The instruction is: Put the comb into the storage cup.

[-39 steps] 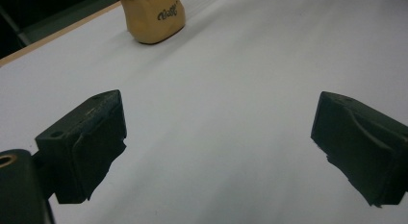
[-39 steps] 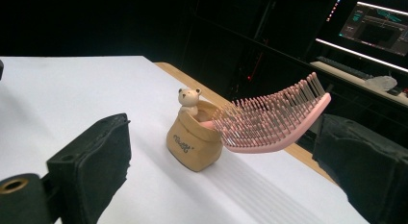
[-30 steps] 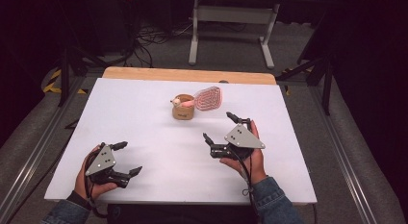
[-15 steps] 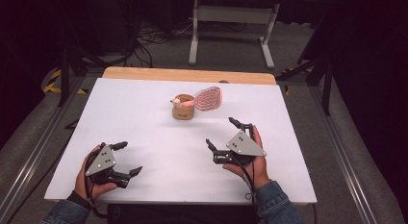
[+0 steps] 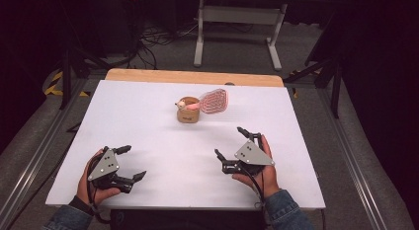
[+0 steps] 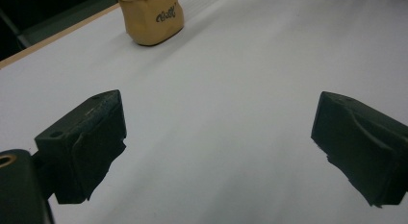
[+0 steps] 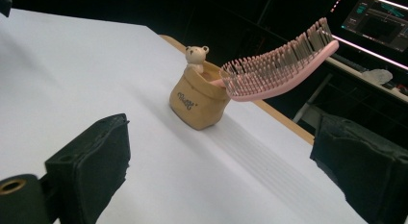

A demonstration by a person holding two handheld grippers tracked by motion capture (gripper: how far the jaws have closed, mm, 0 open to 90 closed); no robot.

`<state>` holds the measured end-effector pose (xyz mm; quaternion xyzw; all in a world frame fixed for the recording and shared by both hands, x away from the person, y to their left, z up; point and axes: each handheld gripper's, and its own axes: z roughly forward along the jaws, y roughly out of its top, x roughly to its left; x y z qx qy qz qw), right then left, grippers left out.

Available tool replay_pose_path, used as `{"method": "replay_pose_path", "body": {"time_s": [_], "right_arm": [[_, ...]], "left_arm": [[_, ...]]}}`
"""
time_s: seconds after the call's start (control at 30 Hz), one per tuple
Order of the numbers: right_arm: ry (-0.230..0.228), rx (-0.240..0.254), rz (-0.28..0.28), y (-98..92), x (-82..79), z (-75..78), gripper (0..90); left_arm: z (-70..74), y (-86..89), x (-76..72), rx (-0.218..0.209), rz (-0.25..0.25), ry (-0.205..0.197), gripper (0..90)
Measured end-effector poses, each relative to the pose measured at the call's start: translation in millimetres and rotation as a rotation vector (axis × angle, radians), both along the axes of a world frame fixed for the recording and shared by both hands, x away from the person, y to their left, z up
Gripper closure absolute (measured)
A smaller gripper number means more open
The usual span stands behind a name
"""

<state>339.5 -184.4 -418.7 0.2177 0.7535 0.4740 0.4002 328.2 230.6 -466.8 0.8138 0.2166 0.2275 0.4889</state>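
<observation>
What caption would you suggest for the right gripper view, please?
Open right gripper faces a tan pouch holding a pink hairbrush.

The high view looks forward and down over the whole bench [image 5: 148,116]. Both gripper views sit low, facing the tan holder [image 7: 198,103]; its top is cropped, apparently, in the left one.

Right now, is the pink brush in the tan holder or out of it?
In. The pink brush has its handle end down inside the tan holder, with the bristled head leaning out over the rim.
</observation>
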Motion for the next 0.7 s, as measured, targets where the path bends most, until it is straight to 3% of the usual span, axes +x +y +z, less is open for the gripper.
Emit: {"method": "replay_pose_path", "body": {"time_s": [0.7], "right_arm": [[0.048, -0.048, -0.031, -16.0, -8.9, -20.4, 7.1]], "left_arm": [[-0.5, -0.6, 0.3, 0.002, 0.001, 0.002, 5.8]]}}
